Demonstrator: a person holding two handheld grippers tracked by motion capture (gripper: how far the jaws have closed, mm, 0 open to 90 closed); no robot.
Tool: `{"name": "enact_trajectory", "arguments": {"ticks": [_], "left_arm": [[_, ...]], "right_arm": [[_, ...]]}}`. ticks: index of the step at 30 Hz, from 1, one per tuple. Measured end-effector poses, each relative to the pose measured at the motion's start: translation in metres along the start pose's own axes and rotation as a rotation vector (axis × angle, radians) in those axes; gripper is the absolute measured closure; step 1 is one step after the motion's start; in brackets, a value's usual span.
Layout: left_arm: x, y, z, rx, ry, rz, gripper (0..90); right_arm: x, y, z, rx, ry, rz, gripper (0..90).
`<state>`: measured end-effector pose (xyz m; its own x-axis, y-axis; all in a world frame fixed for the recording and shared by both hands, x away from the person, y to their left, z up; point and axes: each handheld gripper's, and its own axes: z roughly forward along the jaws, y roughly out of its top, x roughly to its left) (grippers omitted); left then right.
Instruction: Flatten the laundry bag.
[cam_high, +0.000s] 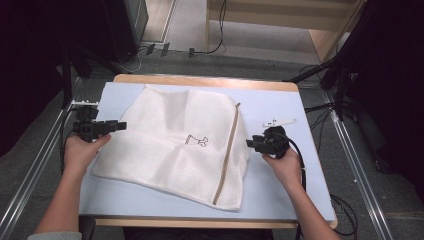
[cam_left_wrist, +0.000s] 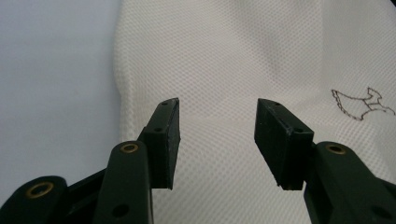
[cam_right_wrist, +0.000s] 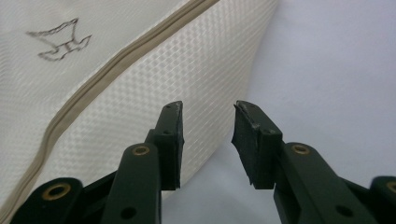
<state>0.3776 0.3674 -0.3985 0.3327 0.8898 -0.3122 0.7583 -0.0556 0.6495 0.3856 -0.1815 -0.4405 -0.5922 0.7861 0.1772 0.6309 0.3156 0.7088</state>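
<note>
A white mesh laundry bag (cam_high: 175, 145) lies spread over the middle of the pale blue table (cam_high: 280, 195), with a beige zipper (cam_high: 227, 155) running down its right side and a small dark printed figure (cam_high: 197, 141) near its centre. My left gripper (cam_high: 122, 126) is open at the bag's left edge; in the left gripper view its open jaws hover just above the mesh (cam_left_wrist: 243, 60), nothing between them. My right gripper (cam_high: 250, 143) is open at the bag's right edge; in the right gripper view the jaws stand open at the bag's border (cam_right_wrist: 219, 70), beside the zipper (cam_right_wrist: 107, 70).
A small white flat piece (cam_high: 280, 122) lies on the table beyond the right gripper. The table has a wooden rim (cam_high: 200, 79). Metal rails (cam_high: 360, 165) run along both sides, and cables (cam_high: 215, 47) cross the floor behind.
</note>
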Motion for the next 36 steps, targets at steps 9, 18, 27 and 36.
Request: {"name": "enact_trajectory", "arguments": {"ticks": [9, 18, 27, 36], "left_arm": [[-0.008, -0.038, -0.024, 0.032, 0.040, 0.008, 50.7], [0.004, -0.069, -0.038, 0.040, 0.090, -0.026, 46.8], [0.023, -0.080, -0.027, 0.095, 0.101, -0.068, 47.1], [0.022, -0.080, -0.018, 0.111, 0.097, -0.079, 74.9]], "right_arm": [[-0.018, 0.021, 0.020, -0.010, -0.007, 0.035, 62.8], [-0.028, 0.032, 0.040, 0.010, -0.026, 0.053, 56.8], [-0.022, 0.030, 0.064, 0.045, -0.003, 0.027, 53.1], [-0.015, 0.029, 0.070, 0.068, -0.047, -0.029, 82.7]]}}
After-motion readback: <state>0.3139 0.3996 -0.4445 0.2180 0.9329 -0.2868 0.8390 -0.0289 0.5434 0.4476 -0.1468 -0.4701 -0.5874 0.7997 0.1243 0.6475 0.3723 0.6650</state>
